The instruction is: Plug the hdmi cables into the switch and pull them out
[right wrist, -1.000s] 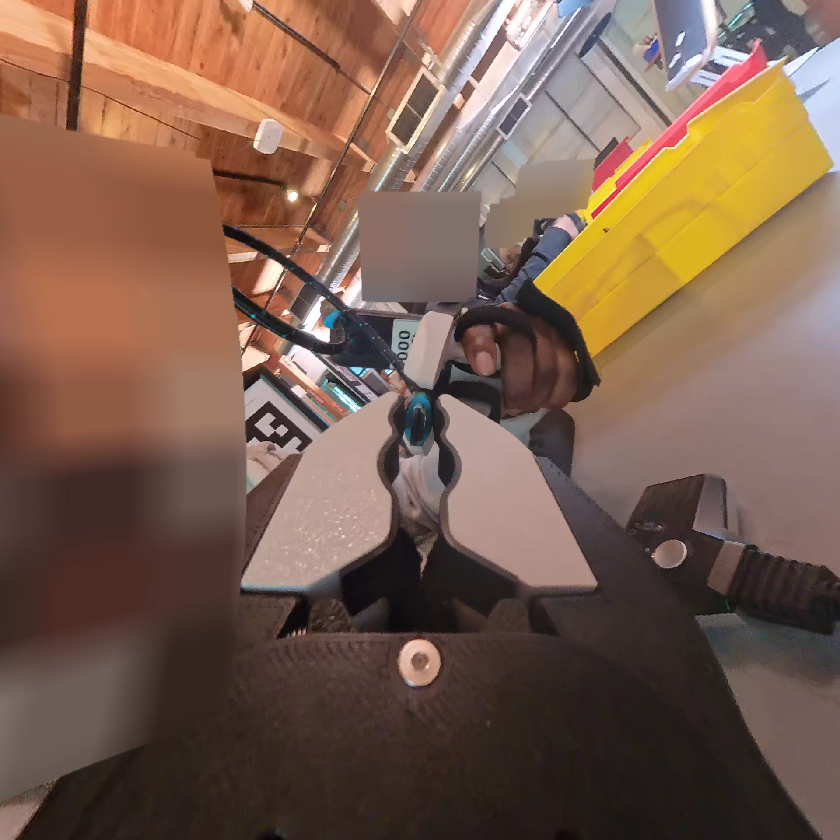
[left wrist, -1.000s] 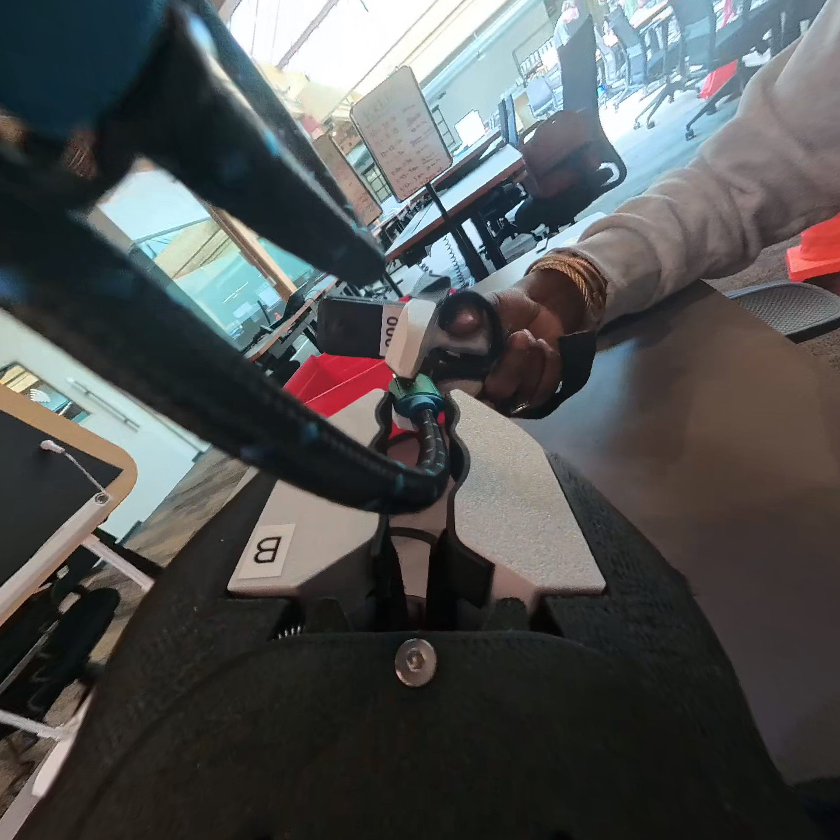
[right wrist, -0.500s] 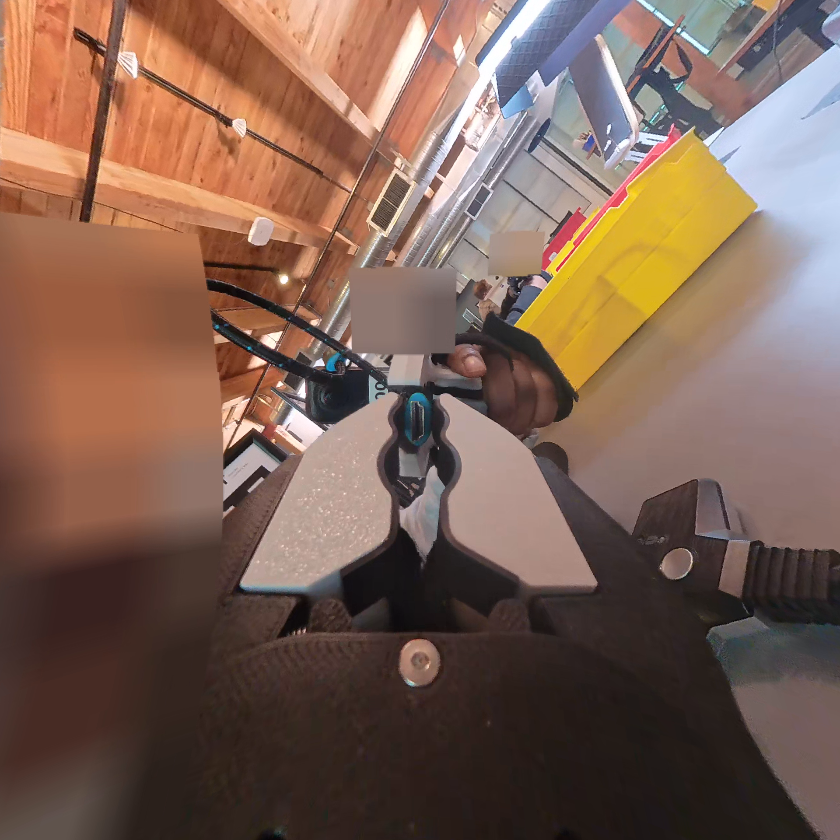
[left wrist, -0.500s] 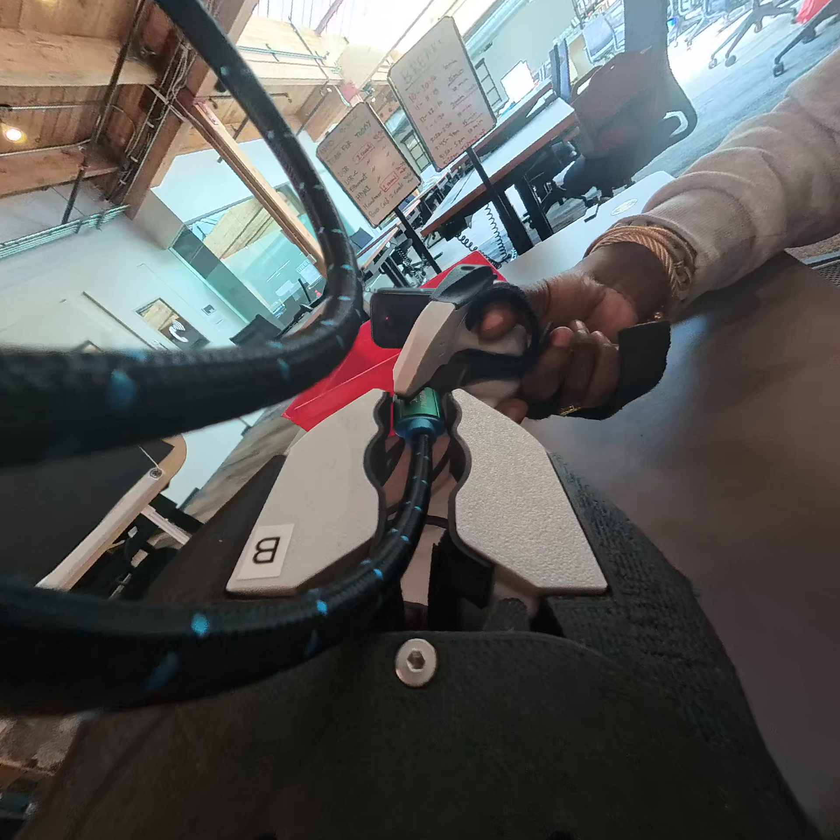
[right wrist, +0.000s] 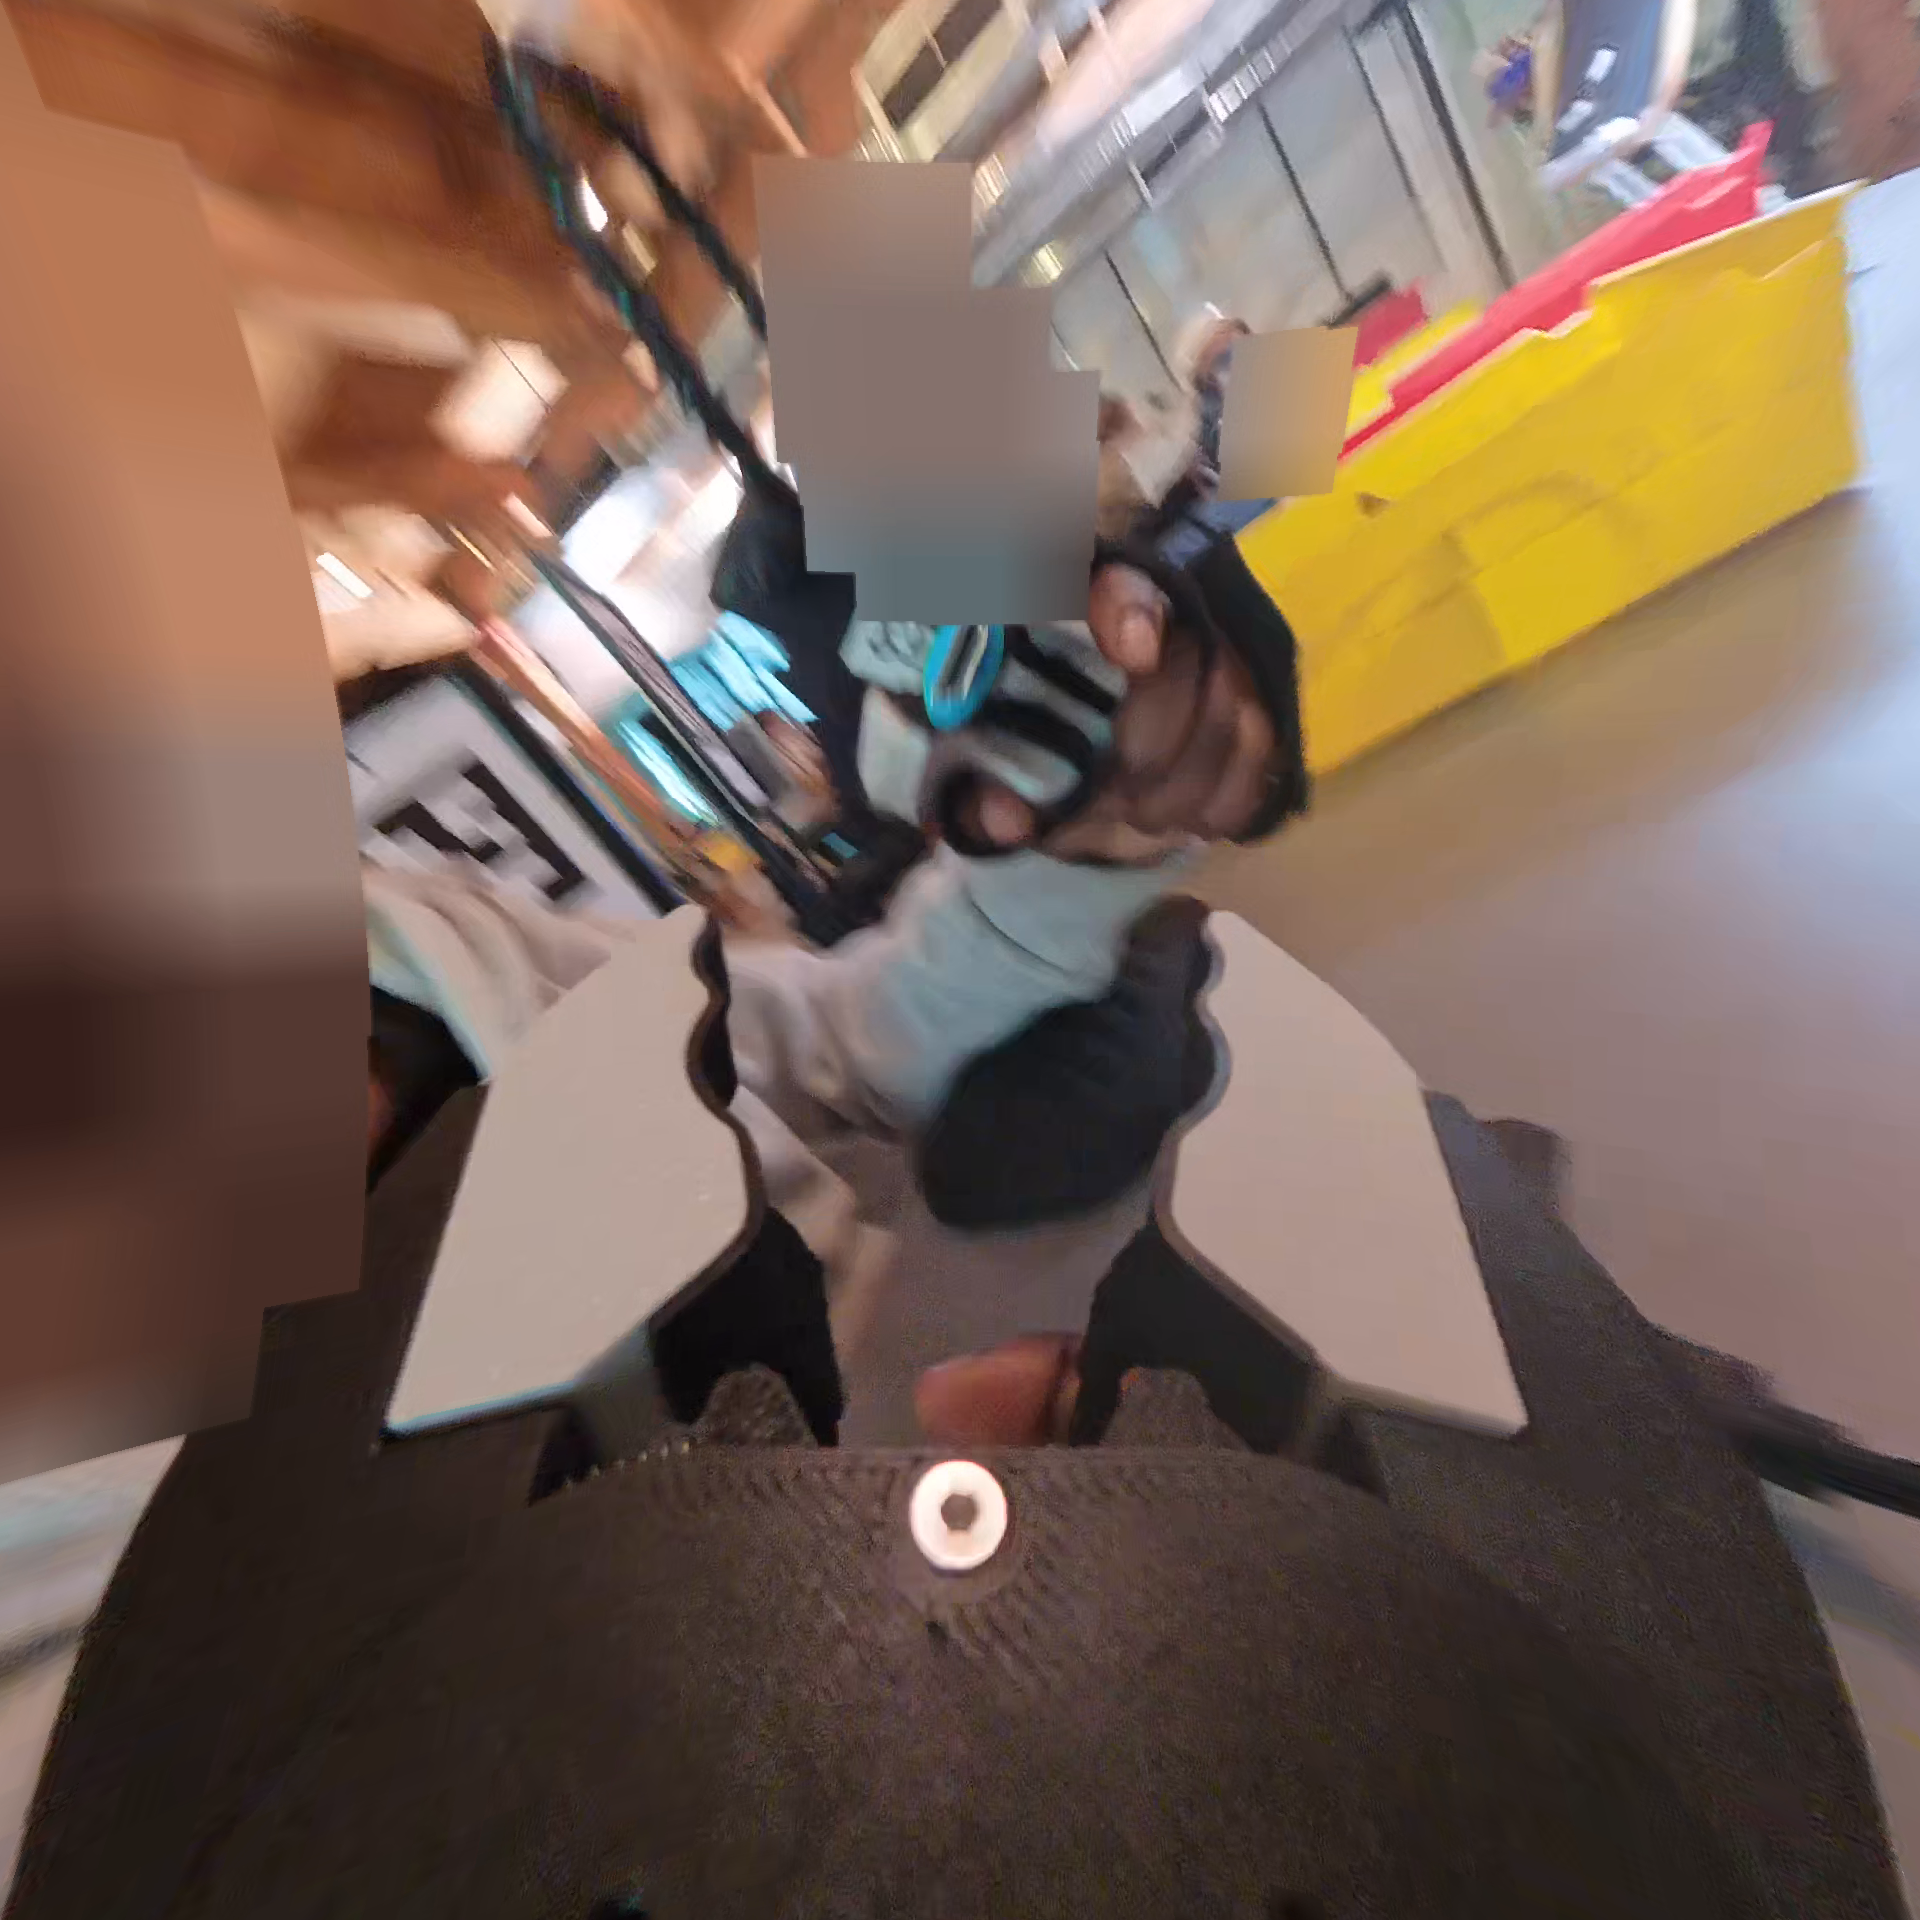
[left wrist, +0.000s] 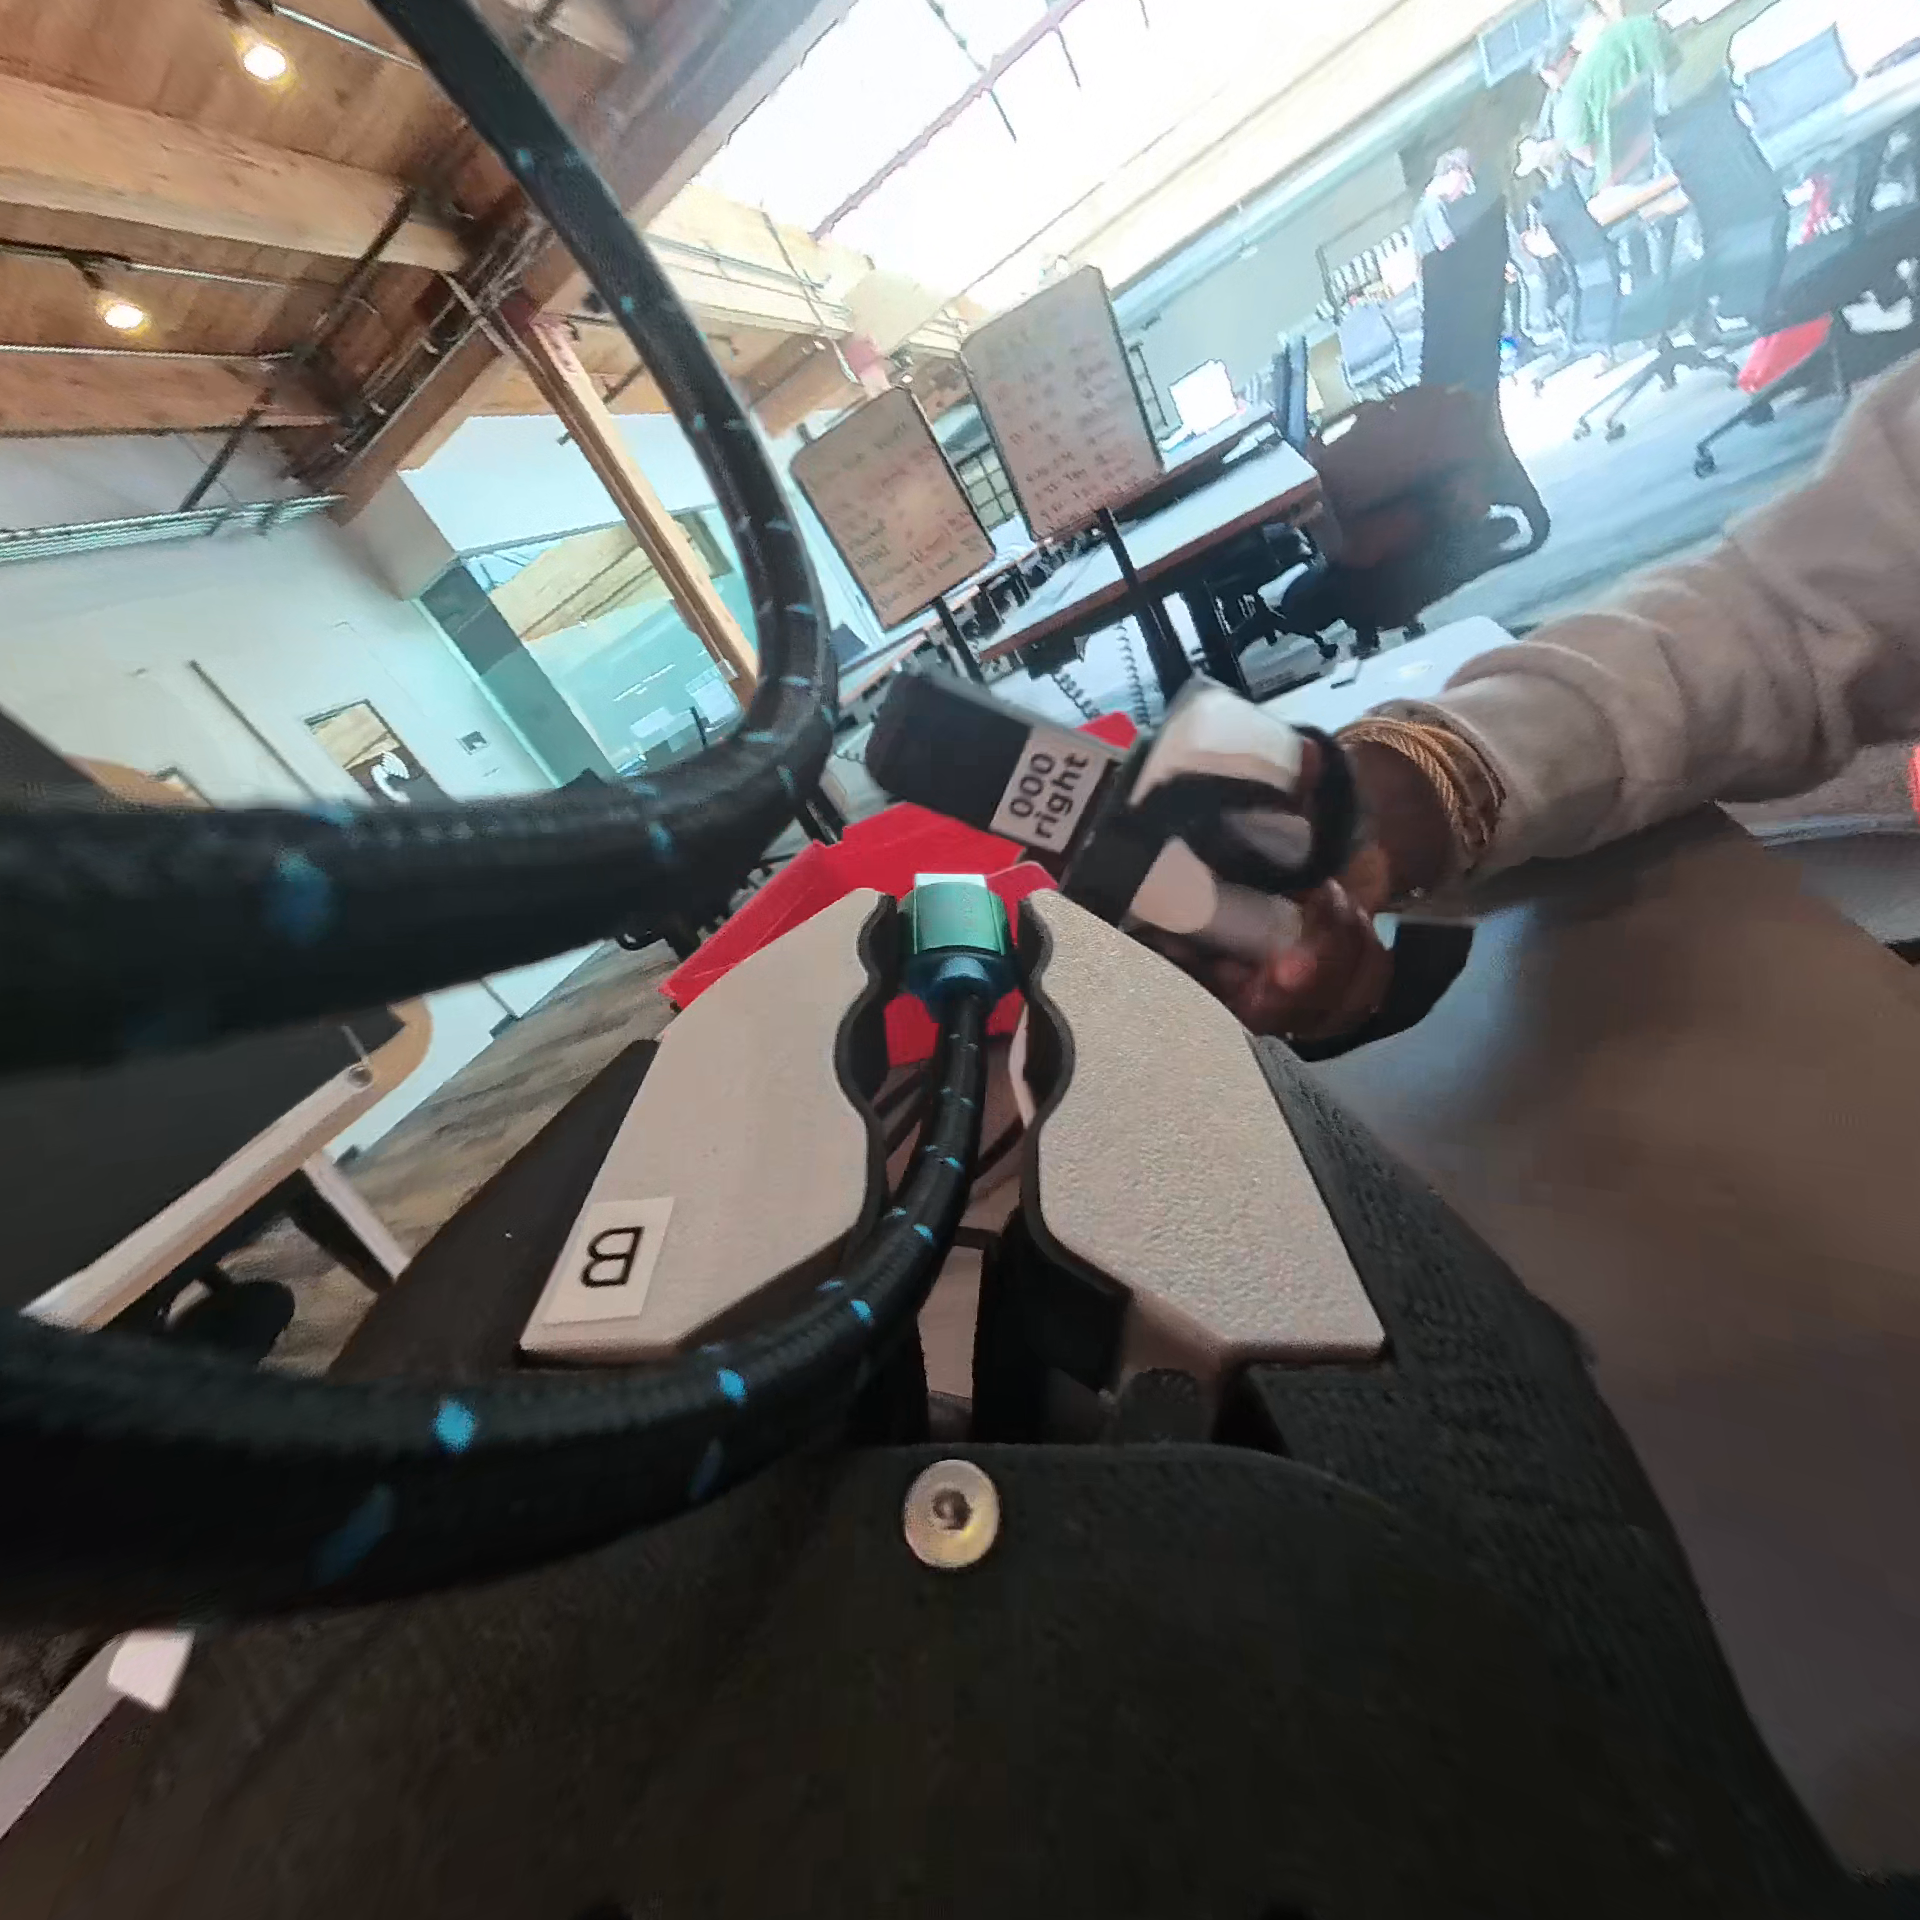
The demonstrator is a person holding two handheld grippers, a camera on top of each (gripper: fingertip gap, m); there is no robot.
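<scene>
My left gripper is shut on the green-and-blue metal plug of an HDMI cable. The black braided cable with blue flecks runs back between the fingers and loops up on the left. A hand holds the right gripper just beyond it, to the right. In the blurred right wrist view my right gripper is wide open and empty. The blue plug shows farther off, held by the left gripper beside a hand. No switch is in view.
The grey table stretches to the right. A red bin stands behind the plug. A yellow bin stands at the back right in the right wrist view. A dark cable lies at the right edge. Whiteboards and office chairs stand far off.
The right gripper's fingers were nearly closed around the plug's tip; they have opened wide and drawn back. The left gripper keeps the plug and has tilted, swinging the cable loop upward.
</scene>
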